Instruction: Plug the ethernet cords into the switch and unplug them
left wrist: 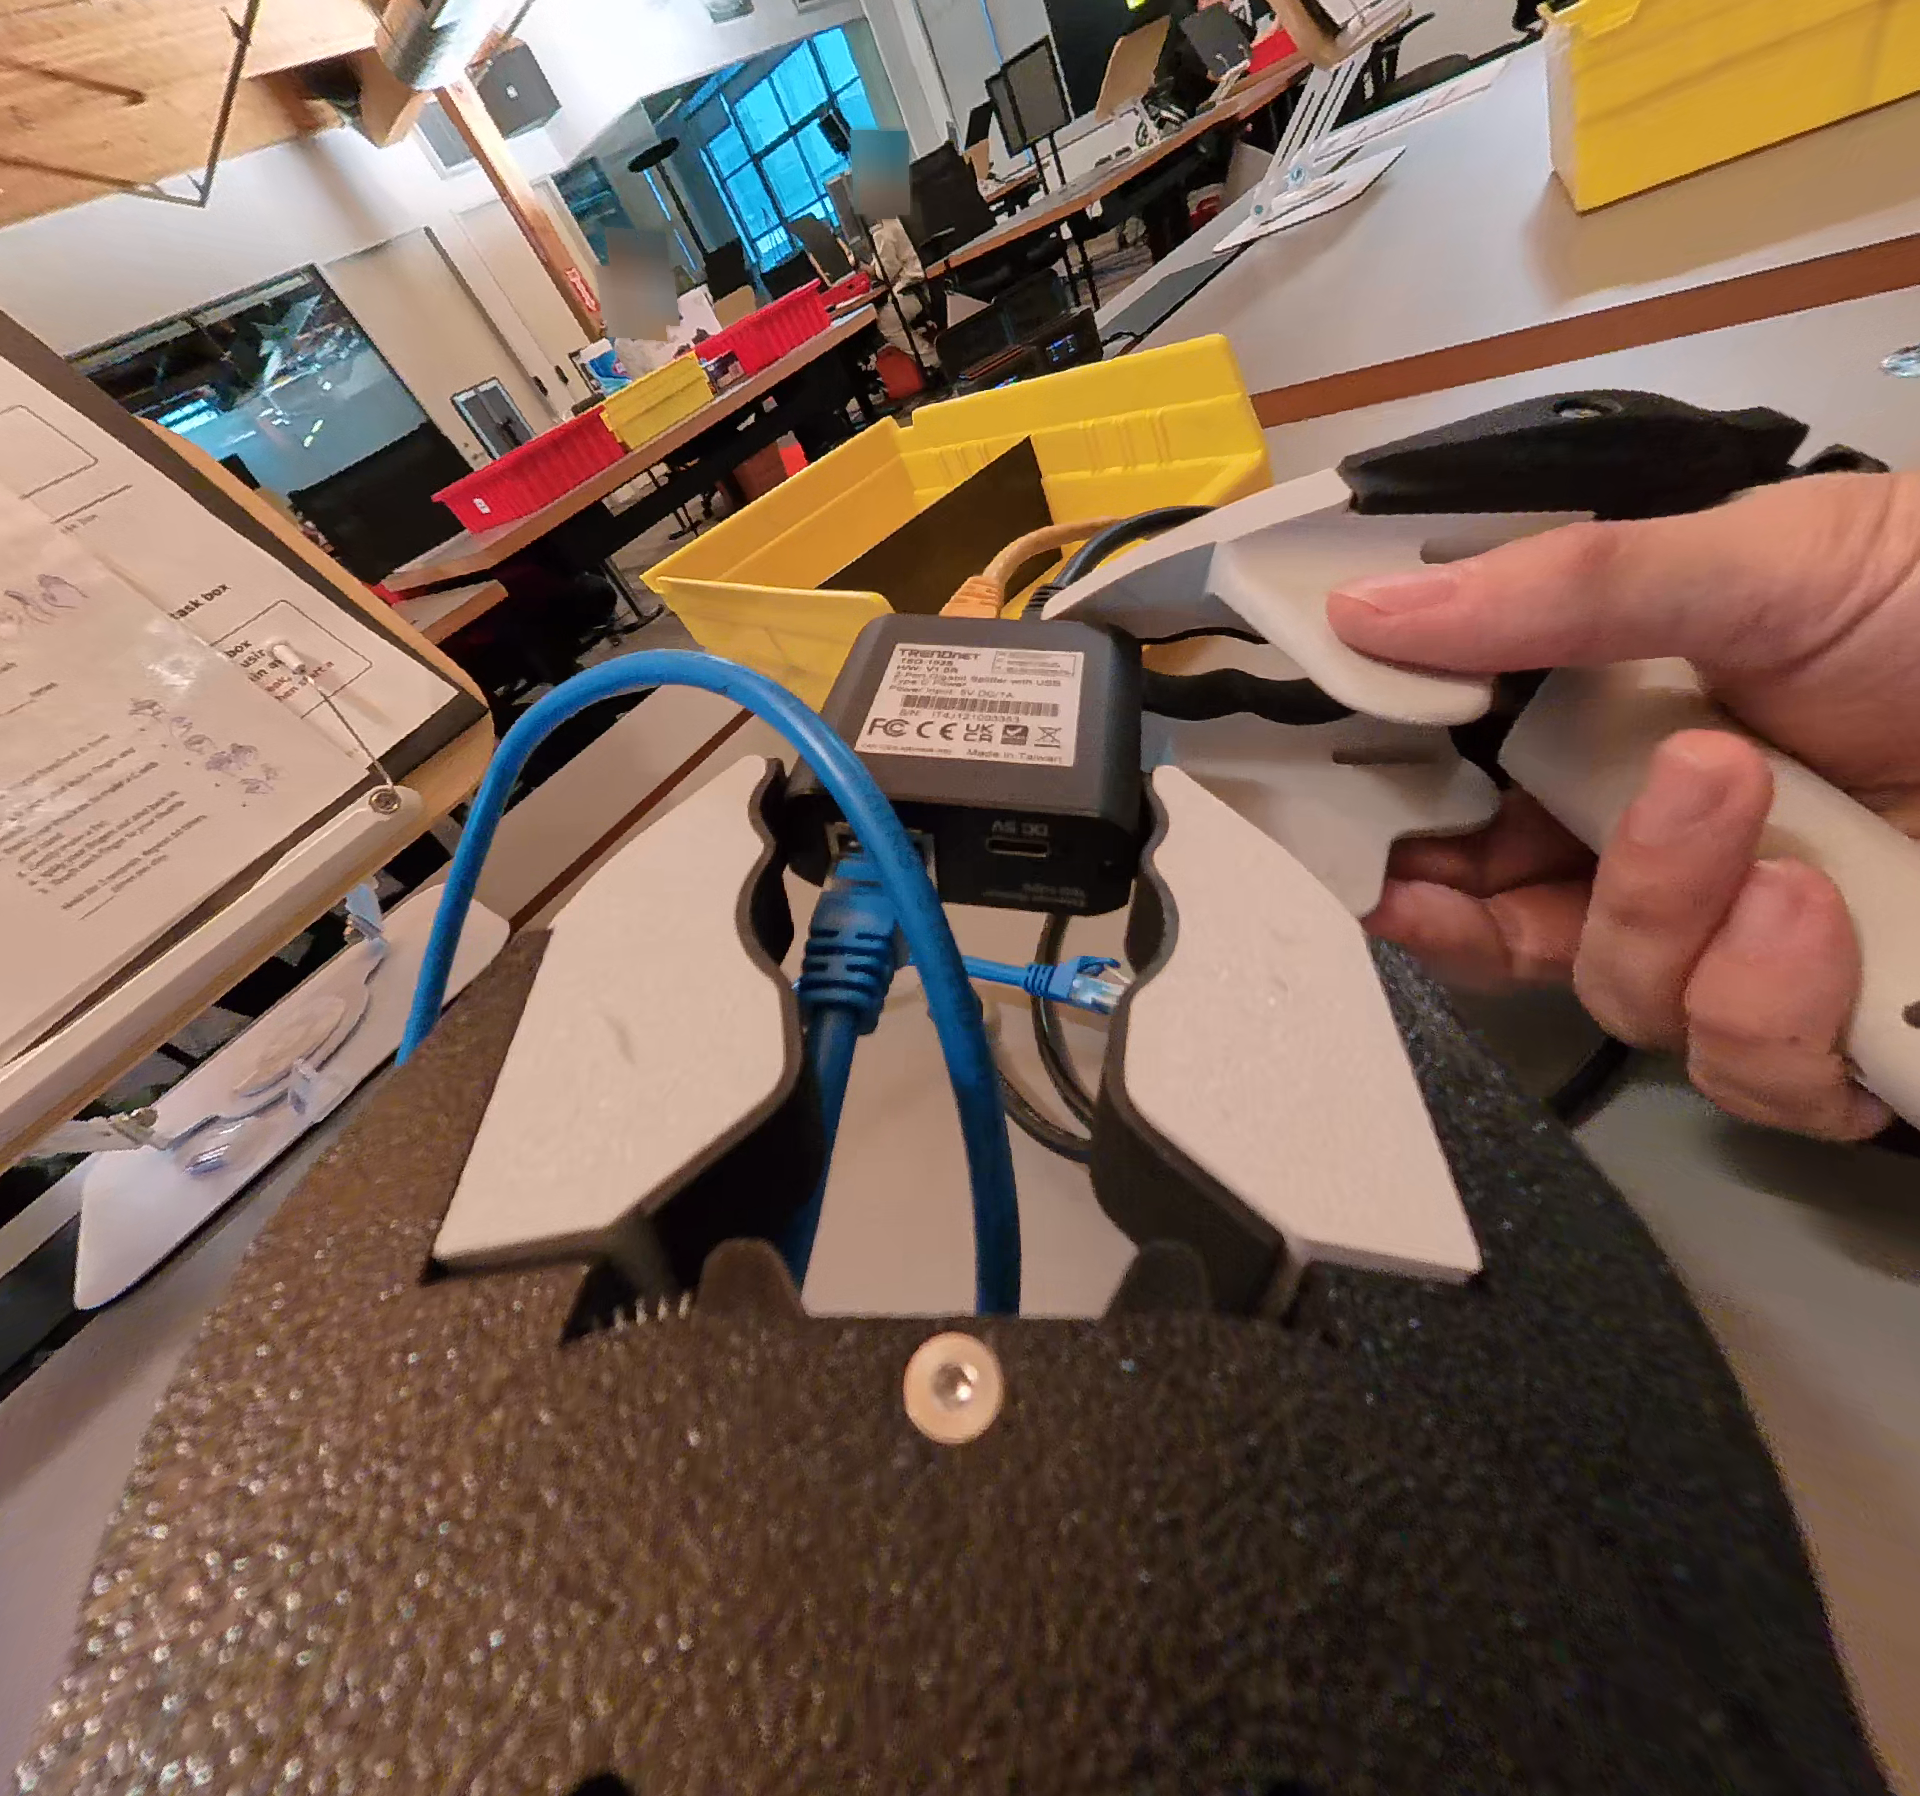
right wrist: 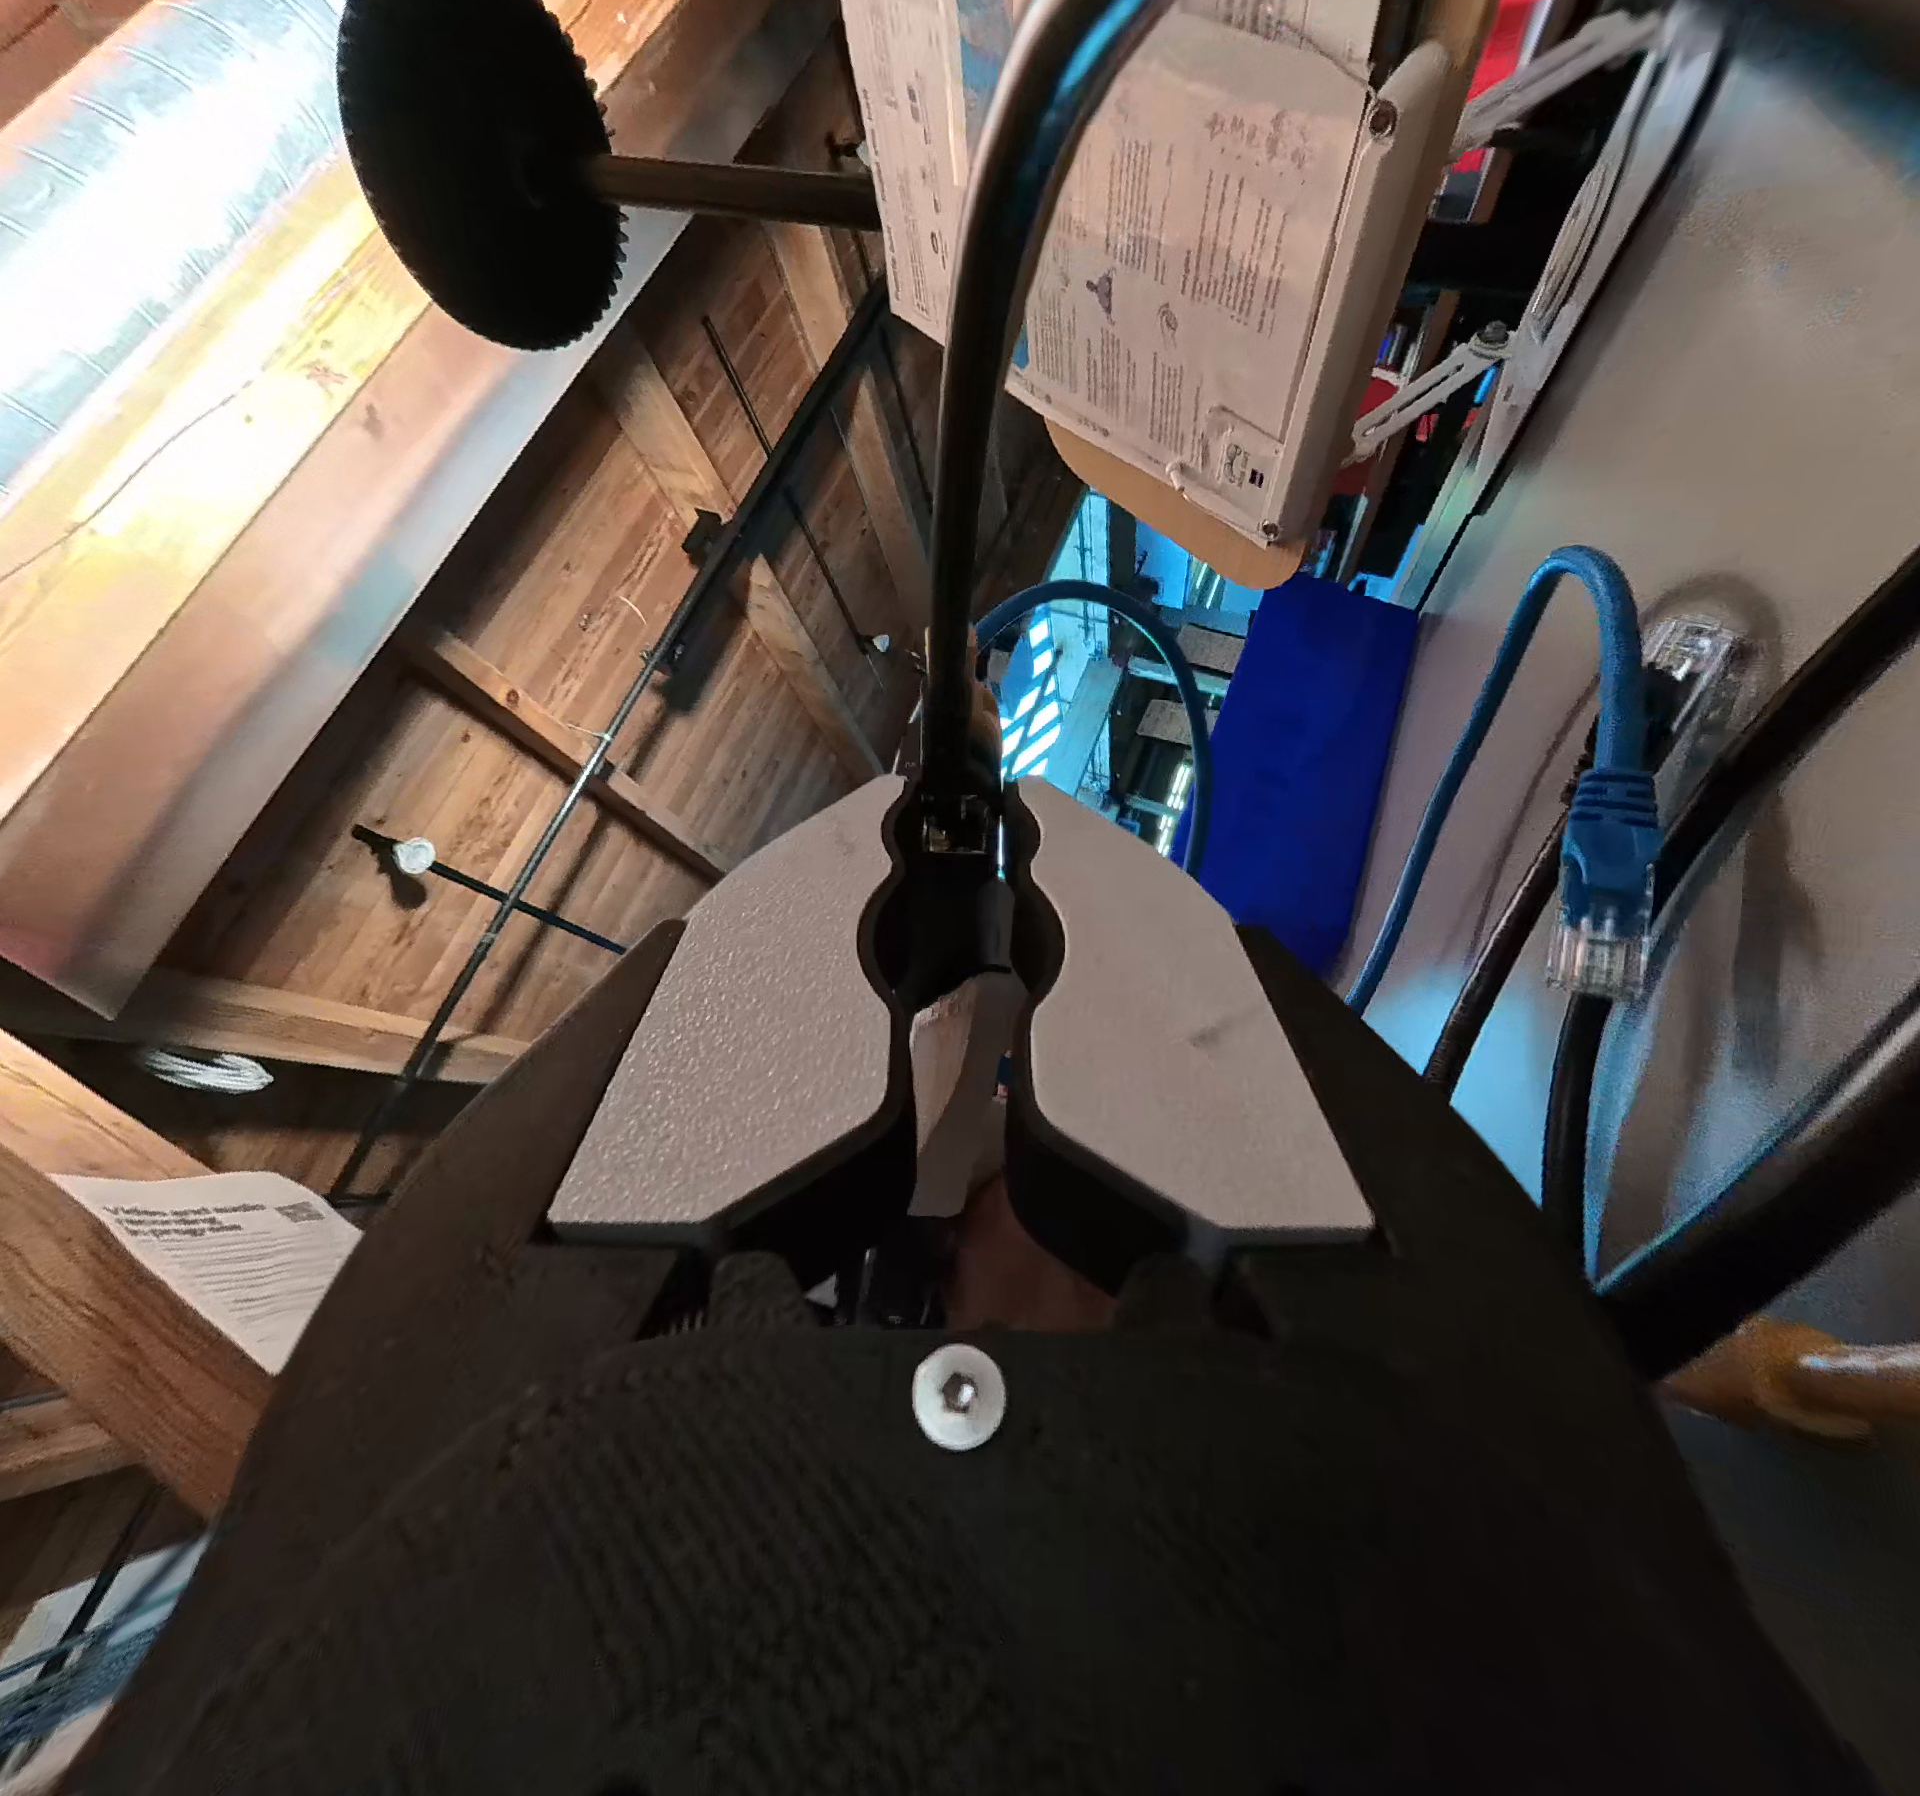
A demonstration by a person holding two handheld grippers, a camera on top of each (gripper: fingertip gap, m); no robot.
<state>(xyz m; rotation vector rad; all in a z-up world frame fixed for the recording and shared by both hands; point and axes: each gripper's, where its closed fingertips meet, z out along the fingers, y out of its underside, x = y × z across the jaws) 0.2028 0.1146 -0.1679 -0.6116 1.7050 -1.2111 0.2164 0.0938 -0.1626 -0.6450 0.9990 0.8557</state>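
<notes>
Grey desk (left wrist: 1455, 219); L tongs (left wrist: 956, 811) round boxy matte-blk switch (left wrist: 987, 738), ribbed blue plug (left wrist: 847, 957).

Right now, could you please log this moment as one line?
left gripper: shut on switch | right gripper: shut on black cord plug | blue cord: plugged in

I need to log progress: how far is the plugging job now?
Done: a blue cord sits in the front port of the switch, which the left gripper clamps; an orange cord enters the far side. In hand: the right gripper pinches a black cord at its plug, by the switch. Left: one blue plug lies loose on the table; then all the unplugging.
</notes>
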